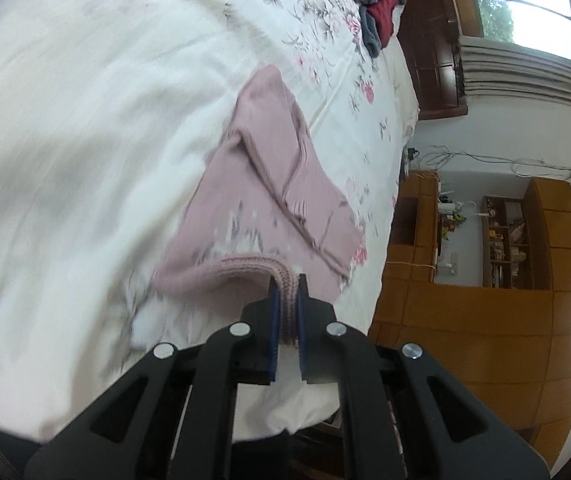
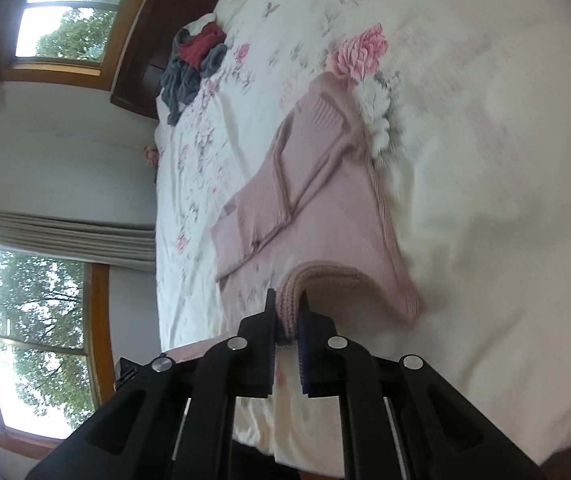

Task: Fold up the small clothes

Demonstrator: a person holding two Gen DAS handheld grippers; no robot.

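Left tongs (image 1: 286, 280), right tongs (image 2: 287, 296), each pinching one pink sweater's (image 1: 265, 184) ribbed hem

A floral-sheeted bed (image 1: 85, 120) carries a pink sweater (image 1: 253, 200) (partly folded) and a clothes heap (image 1: 377, 12).

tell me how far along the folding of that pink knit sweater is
Done: the pink ribbed knit sweater lies on the floral bedsheet with its sleeves already crossed over the body. In hand: the left gripper and right gripper each pinch the thick ribbed edge nearest them, lifted off the sheet. Left: probably carrying that edge over to finish the fold, then the grey and red clothes pile.
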